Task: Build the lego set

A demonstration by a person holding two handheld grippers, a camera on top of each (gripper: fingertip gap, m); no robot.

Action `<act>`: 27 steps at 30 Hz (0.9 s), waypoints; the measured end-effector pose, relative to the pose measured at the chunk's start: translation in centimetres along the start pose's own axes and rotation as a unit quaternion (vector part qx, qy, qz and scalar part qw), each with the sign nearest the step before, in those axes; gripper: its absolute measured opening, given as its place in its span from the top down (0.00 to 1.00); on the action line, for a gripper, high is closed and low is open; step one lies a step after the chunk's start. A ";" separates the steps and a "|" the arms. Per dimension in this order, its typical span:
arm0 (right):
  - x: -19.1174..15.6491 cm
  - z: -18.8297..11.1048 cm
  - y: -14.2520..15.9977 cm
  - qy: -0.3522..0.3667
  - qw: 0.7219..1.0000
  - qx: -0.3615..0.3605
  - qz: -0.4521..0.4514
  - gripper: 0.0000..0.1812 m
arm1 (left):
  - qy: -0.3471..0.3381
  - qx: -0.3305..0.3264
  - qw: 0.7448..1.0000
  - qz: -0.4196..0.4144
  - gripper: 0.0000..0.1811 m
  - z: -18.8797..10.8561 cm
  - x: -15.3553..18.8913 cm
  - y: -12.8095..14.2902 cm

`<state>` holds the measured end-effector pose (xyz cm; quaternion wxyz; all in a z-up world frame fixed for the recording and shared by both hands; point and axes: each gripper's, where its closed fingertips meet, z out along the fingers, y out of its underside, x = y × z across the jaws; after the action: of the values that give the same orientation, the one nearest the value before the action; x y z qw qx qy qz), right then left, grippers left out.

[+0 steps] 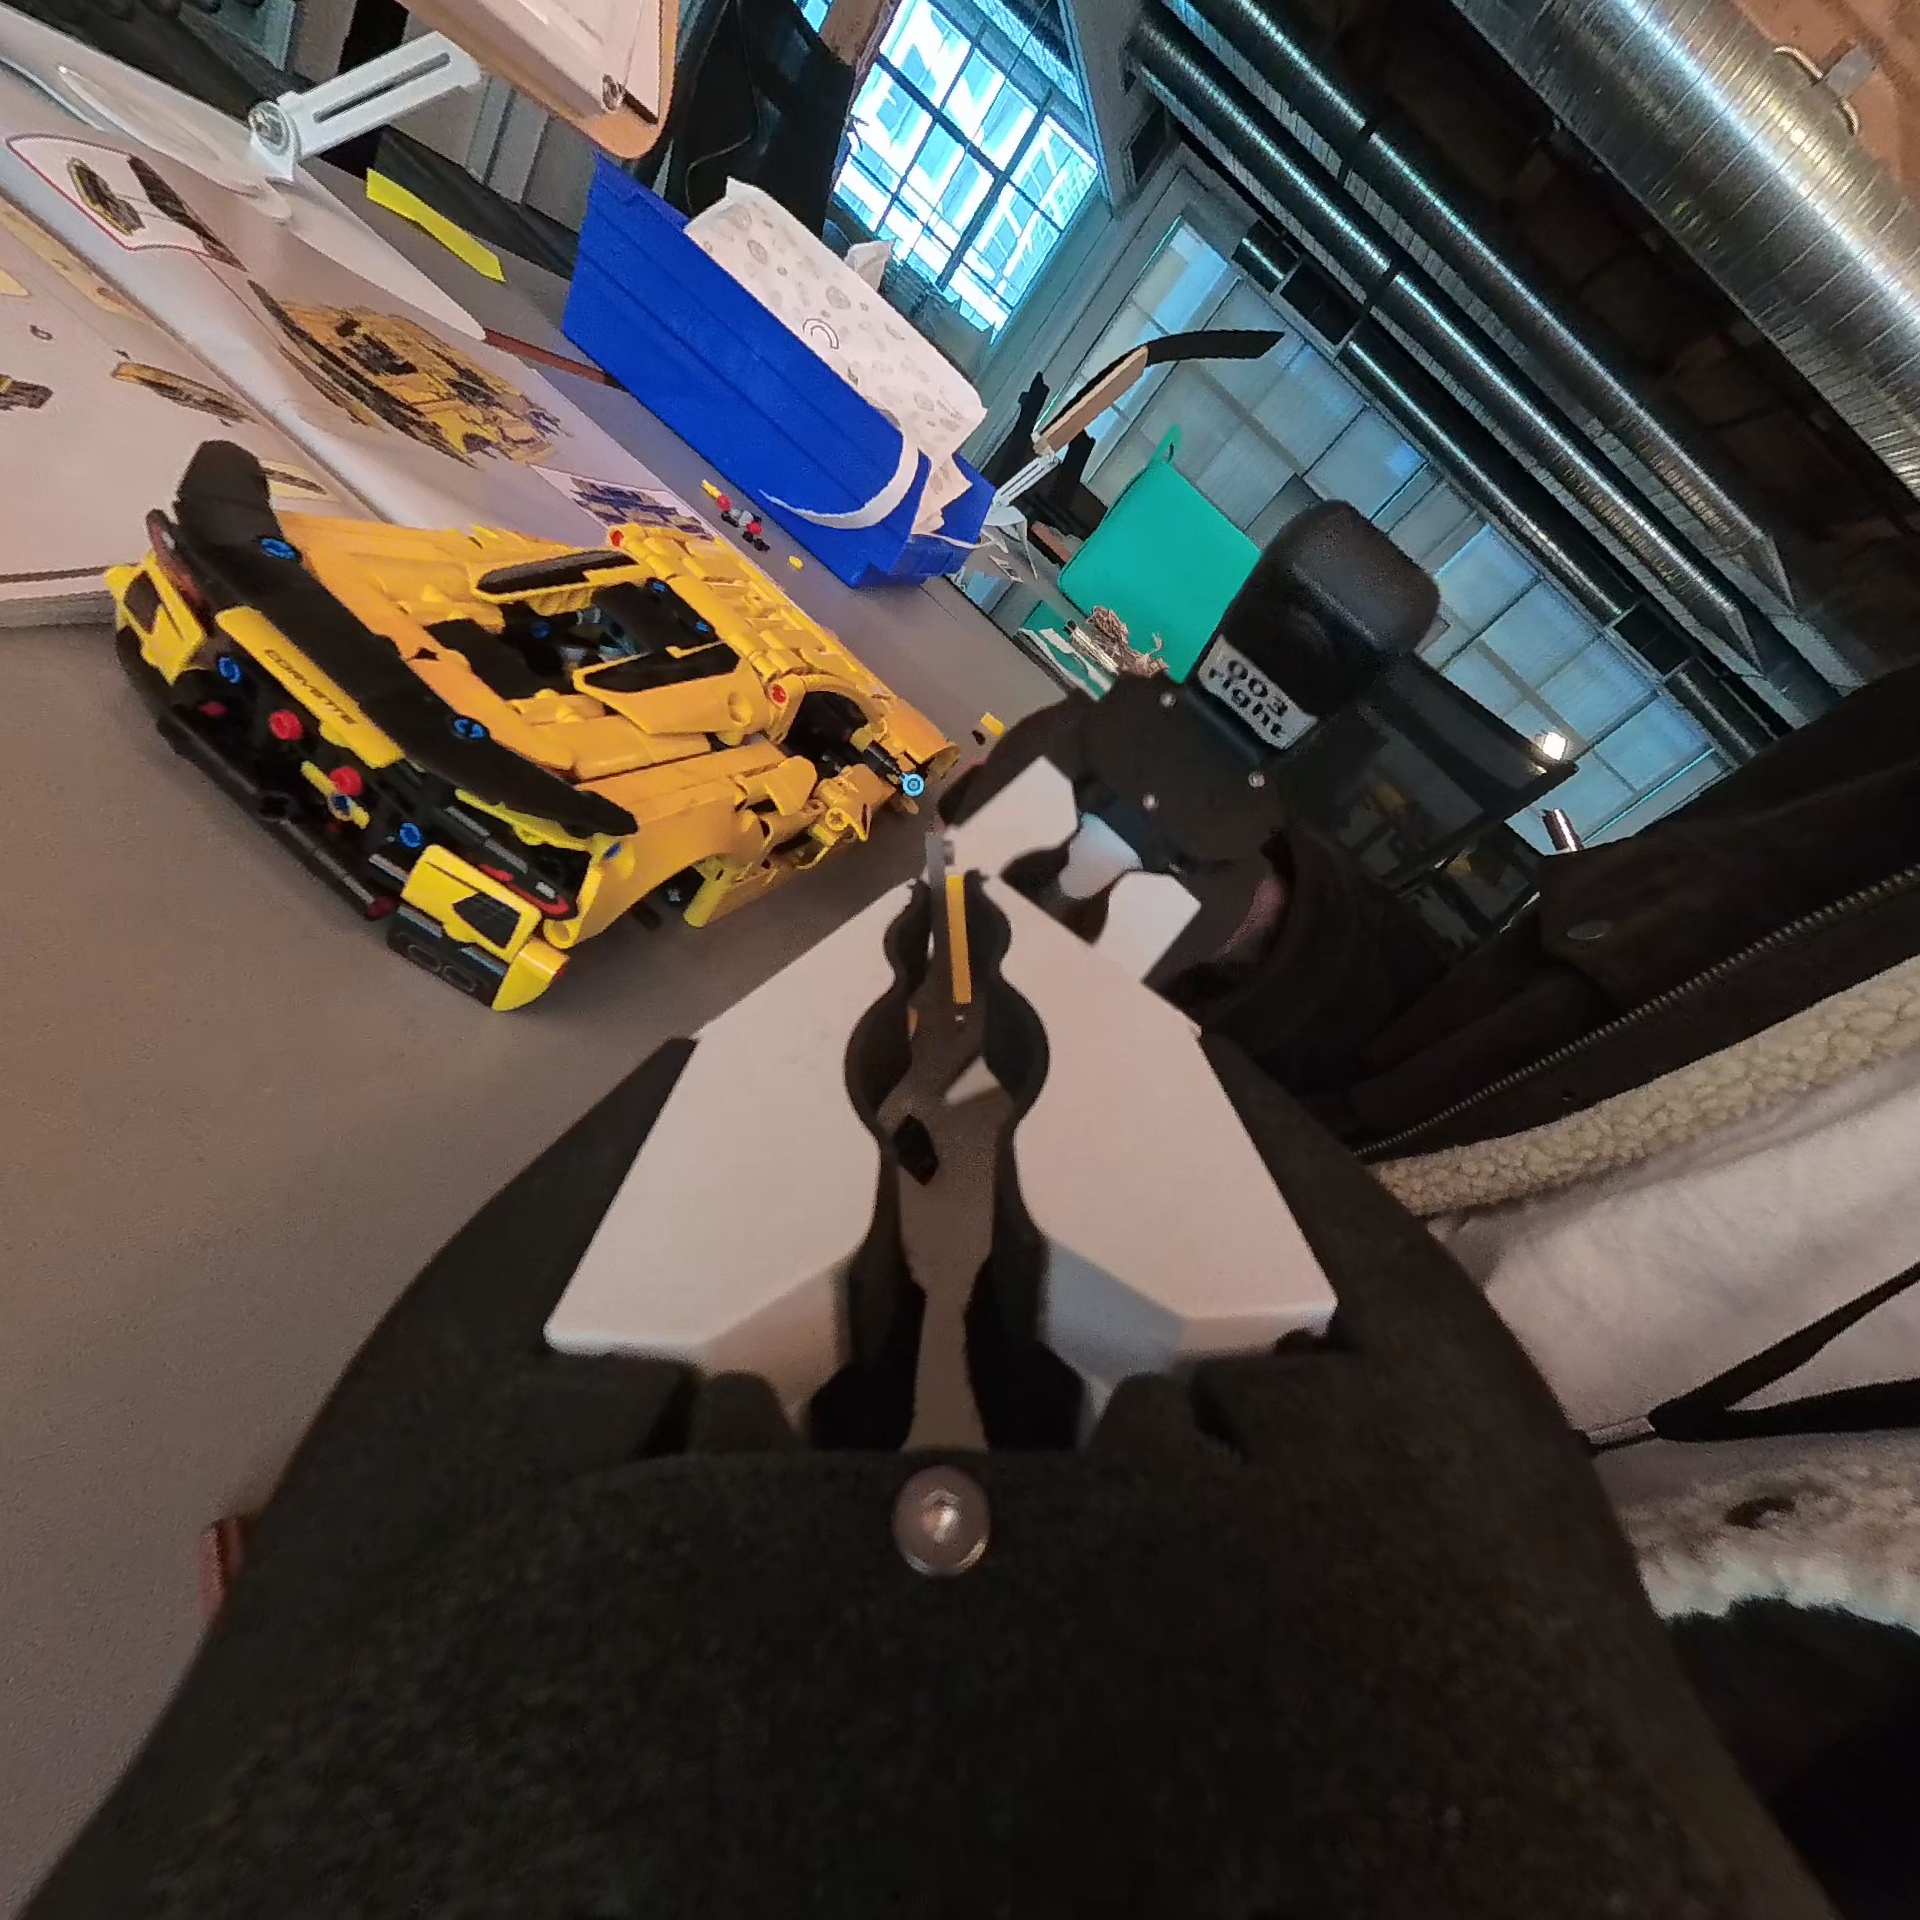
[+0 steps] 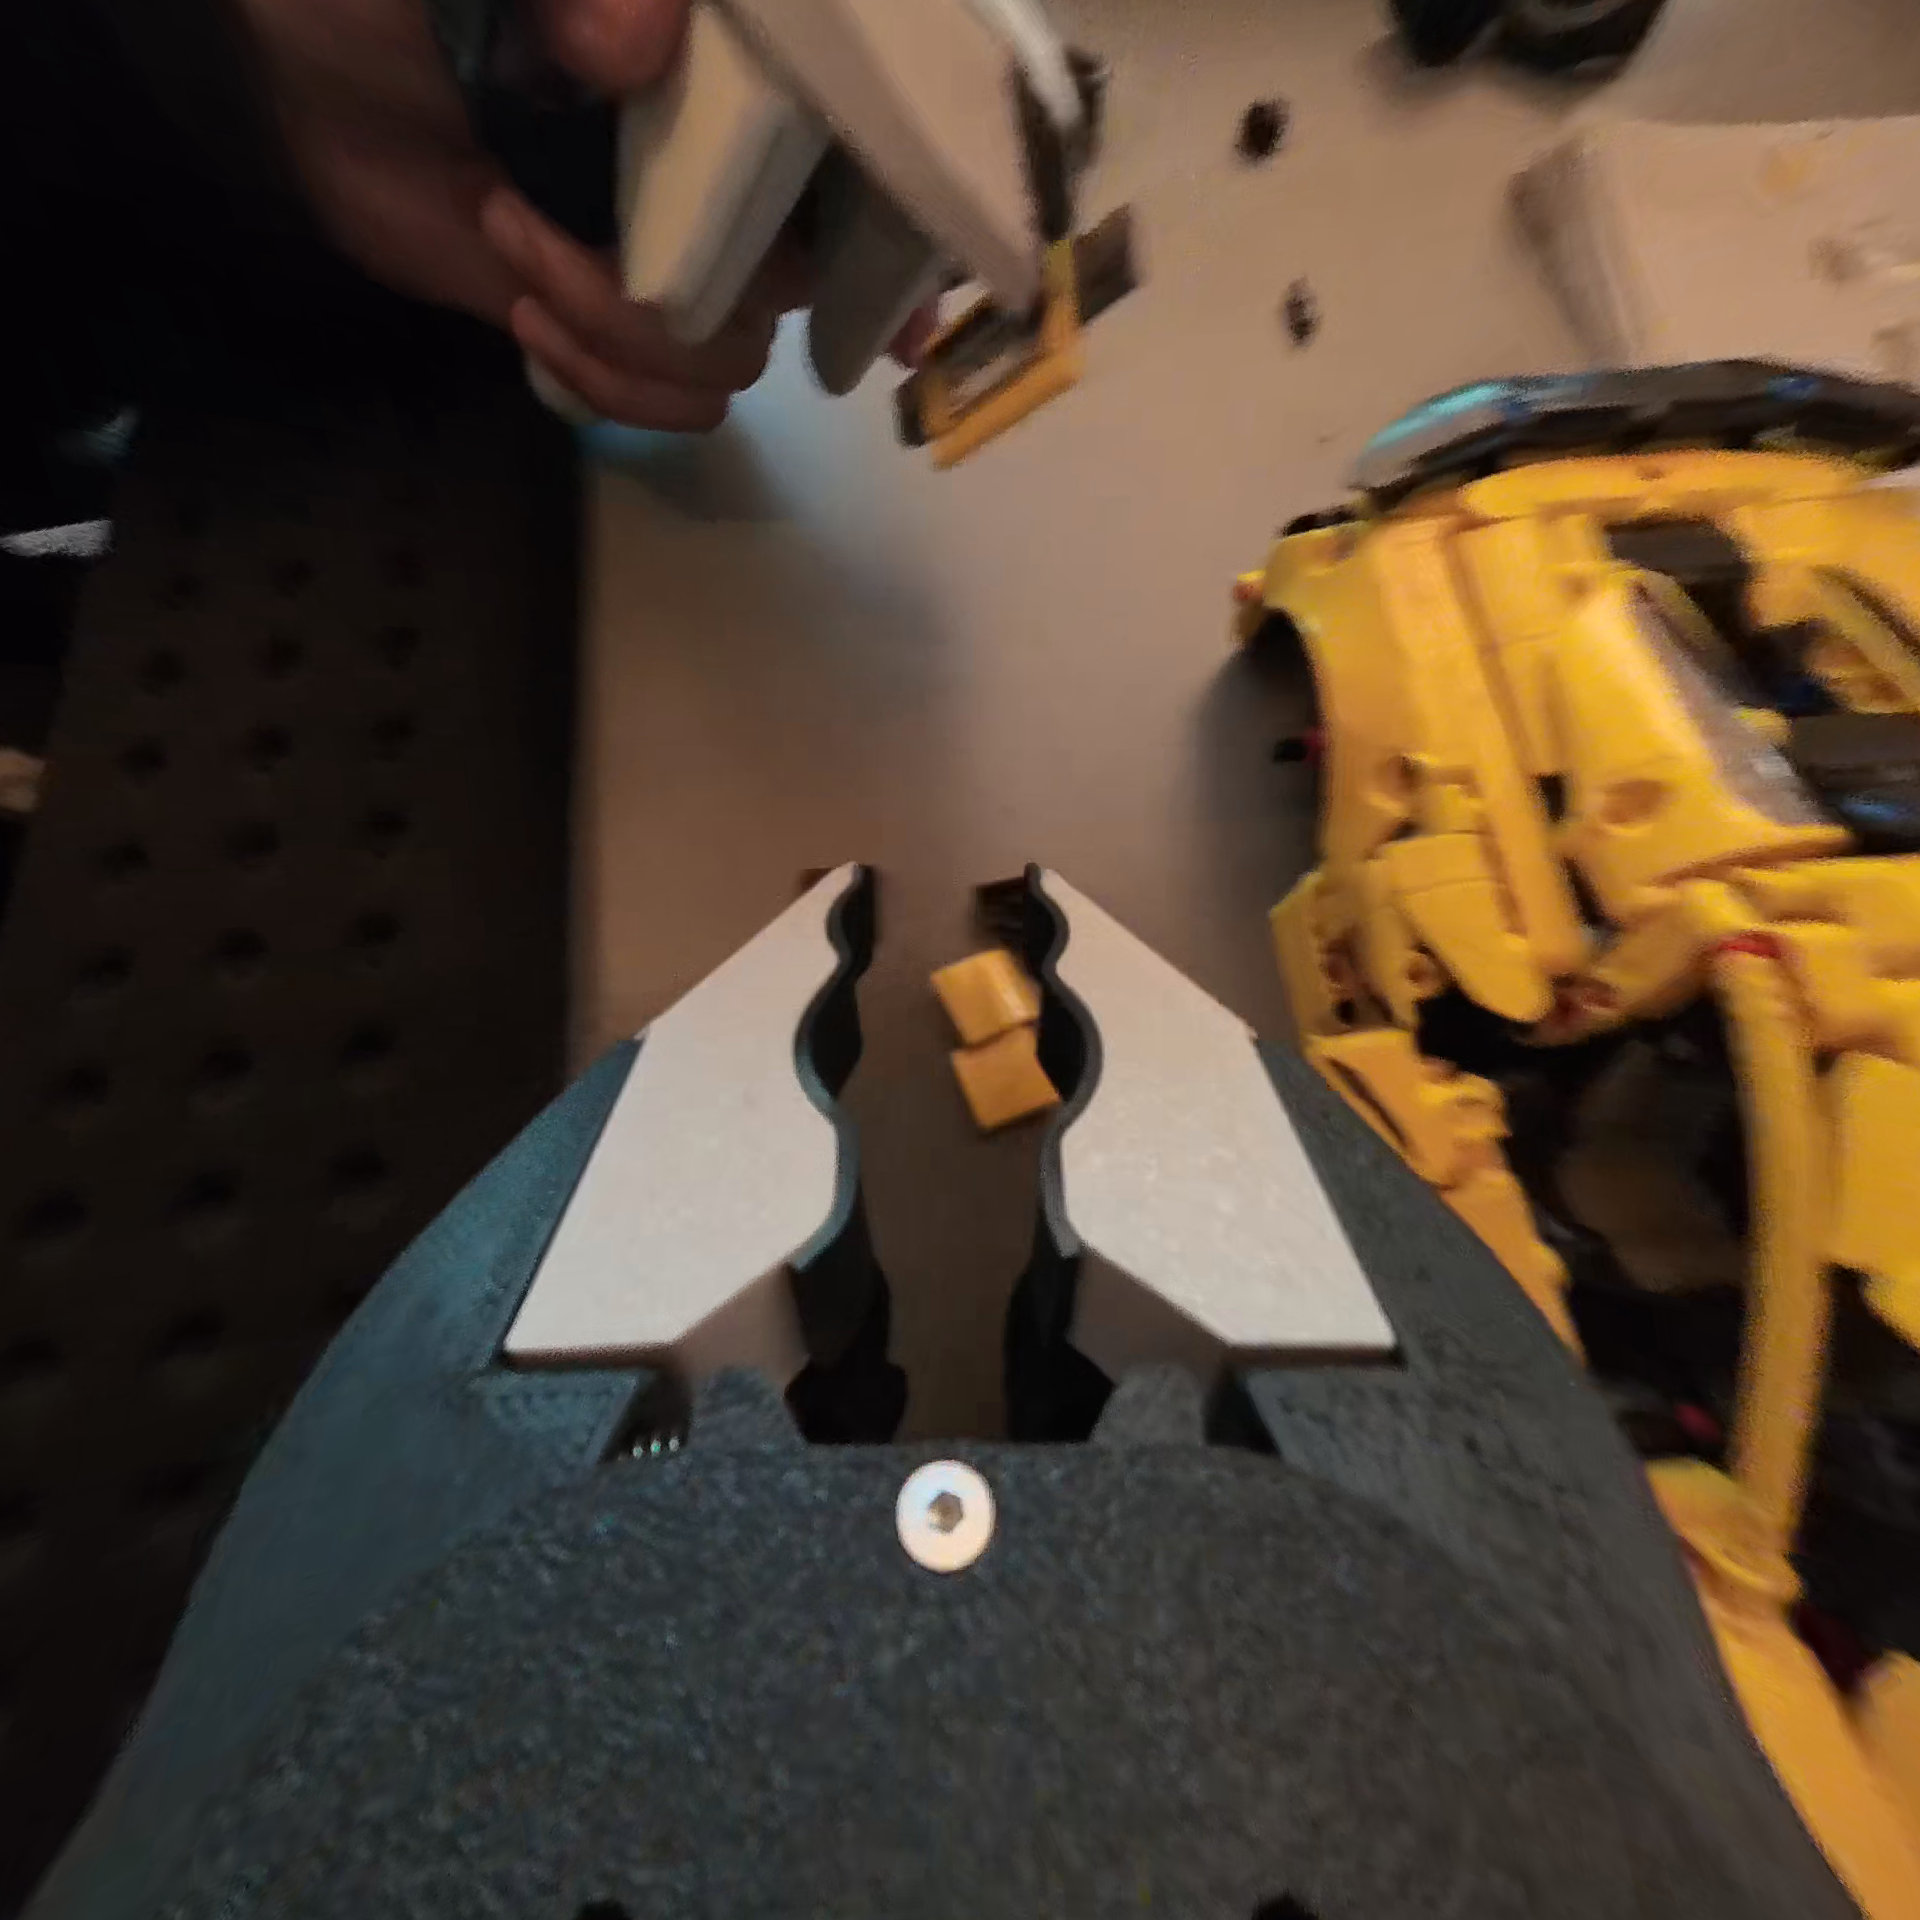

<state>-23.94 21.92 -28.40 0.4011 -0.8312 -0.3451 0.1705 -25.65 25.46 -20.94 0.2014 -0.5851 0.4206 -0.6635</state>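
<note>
Left gripper (image 1: pixel 951 914) clamps a yellow-and-black panel (image 1: pixel 958 940) above the table (image 1: pixel 260 1091). Right gripper (image 2: pixel 948 883), jaws apart, holds nothing; two yellow pieces (image 2: pixel 987 1029) lie between its fingers. The car (image 1: pixel 499 707) stands on the table beside both.
</note>
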 end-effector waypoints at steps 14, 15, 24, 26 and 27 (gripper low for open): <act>0.5 1.3 1.1 0.067 0.993 -0.050 -0.082 0.94 | 0.000 -0.005 1.000 0.003 0.97 0.1 0.0 0.2; 0.5 1.3 1.1 0.068 0.994 -0.045 -0.076 0.94 | 0.000 -0.006 1.000 0.004 0.97 0.1 0.0 0.2; 0.3 0.8 1.3 0.051 0.996 -0.059 -0.049 0.90 | -0.001 -0.006 1.000 0.004 0.97 0.1 0.0 0.2; 0.2 0.9 1.4 0.056 0.994 -0.062 -0.064 0.90 | 0.000 -0.007 1.000 0.003 0.97 0.2 0.0 0.3; 0.3 0.9 1.4 0.061 0.994 -0.063 -0.067 0.92 | 0.000 -0.007 1.000 0.003 0.97 0.1 0.0 0.3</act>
<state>-23.62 22.05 -30.02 0.3785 -0.8388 -0.3851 0.0702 -25.58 25.23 -21.13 0.1996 -0.5851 0.4272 -0.6598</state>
